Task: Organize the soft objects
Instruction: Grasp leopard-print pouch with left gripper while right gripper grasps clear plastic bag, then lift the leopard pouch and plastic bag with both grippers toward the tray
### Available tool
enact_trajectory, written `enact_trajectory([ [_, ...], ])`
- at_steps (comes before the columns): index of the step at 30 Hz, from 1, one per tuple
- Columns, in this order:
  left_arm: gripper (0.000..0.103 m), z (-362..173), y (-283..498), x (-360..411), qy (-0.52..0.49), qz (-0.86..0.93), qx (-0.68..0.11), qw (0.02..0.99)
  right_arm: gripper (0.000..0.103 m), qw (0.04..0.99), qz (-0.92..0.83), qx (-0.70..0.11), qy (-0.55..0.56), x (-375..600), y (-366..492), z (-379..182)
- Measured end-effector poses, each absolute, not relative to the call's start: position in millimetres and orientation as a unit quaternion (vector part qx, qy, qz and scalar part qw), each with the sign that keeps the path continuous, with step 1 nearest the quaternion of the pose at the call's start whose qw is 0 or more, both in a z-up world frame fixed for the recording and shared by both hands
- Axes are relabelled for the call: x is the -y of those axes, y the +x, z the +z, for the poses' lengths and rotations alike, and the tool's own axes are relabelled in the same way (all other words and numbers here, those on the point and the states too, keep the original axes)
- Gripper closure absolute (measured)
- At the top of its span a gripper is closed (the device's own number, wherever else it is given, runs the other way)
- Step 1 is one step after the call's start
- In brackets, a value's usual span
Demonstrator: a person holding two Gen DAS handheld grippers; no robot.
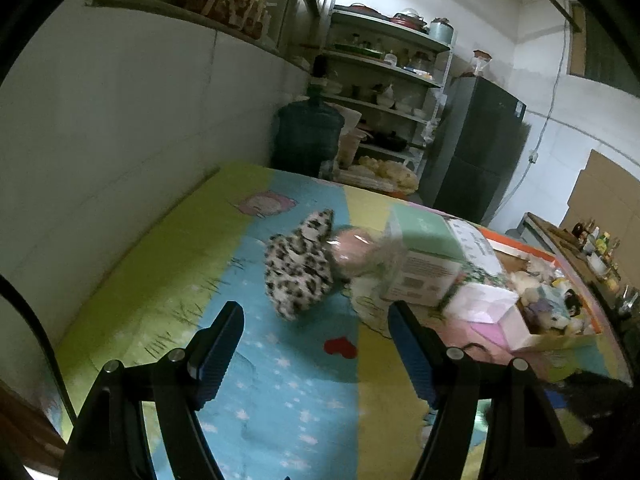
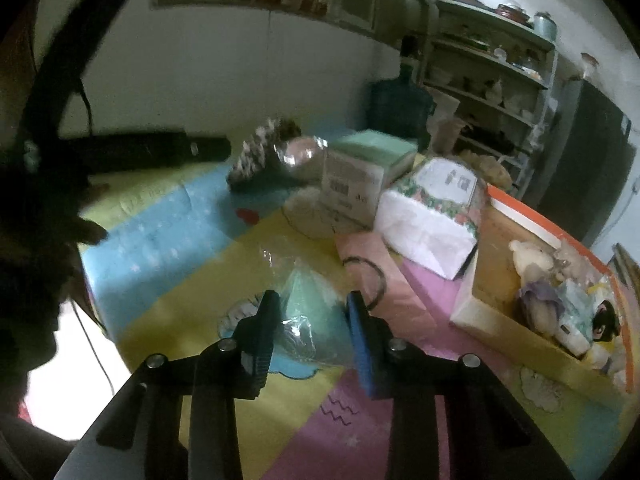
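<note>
Green pouch (image 2: 316,320) pinched by right gripper (image 2: 314,334); left gripper (image 1: 316,354) agape.

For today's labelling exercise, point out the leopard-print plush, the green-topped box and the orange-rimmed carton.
leopard-print plush (image 1: 298,266), left wrist view, spotted middle.
green-topped box (image 1: 426,230), left wrist view, green lid.
orange-rimmed carton (image 2: 516,324), right wrist view, near wall.

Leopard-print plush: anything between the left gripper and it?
Nothing visible. The left gripper is open above bare mat, and the leopard-print plush lies straight ahead, the pink wrapped bundle touching its right side.
</note>
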State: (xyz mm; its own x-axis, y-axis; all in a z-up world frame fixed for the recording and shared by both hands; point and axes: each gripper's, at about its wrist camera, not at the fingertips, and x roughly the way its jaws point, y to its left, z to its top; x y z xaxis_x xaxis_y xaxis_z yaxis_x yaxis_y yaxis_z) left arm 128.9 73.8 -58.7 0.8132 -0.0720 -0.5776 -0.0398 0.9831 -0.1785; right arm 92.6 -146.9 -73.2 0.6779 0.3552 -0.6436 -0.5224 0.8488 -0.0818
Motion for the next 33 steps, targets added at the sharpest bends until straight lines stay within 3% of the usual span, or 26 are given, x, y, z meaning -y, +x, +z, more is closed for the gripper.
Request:
enact_trajectory([
  [13, 0.029, -87, 201, -80, -0.021, -0.048, -0.371, 0.927, 0.068, 0.914, 0.27, -0.297, -0.048, 163, 92, -46],
  [18, 0.029, -101, 223, -84, -0.041, -0.038, -0.411, 0.91, 0.067, 0.917, 0.262, -0.298, -0.032, 172, 97, -46],
  [24, 0.063, -108, 229, -95, -0.074, -0.021, -0.419, 0.905, 0.067, 0.918, 0.256, -0.302, -0.02, 178, 103, -48],
  [26, 0.082, -108, 228, -100, -0.085, -0.018, -0.416, 0.905, 0.067, 0.917, 0.256, -0.305, -0.016, 179, 105, -50],
  [33, 0.091, -103, 218, -114, -0.108, -0.013, -0.39, 0.914, 0.067, 0.917, 0.26, -0.303, -0.003, 179, 109, -50],
])
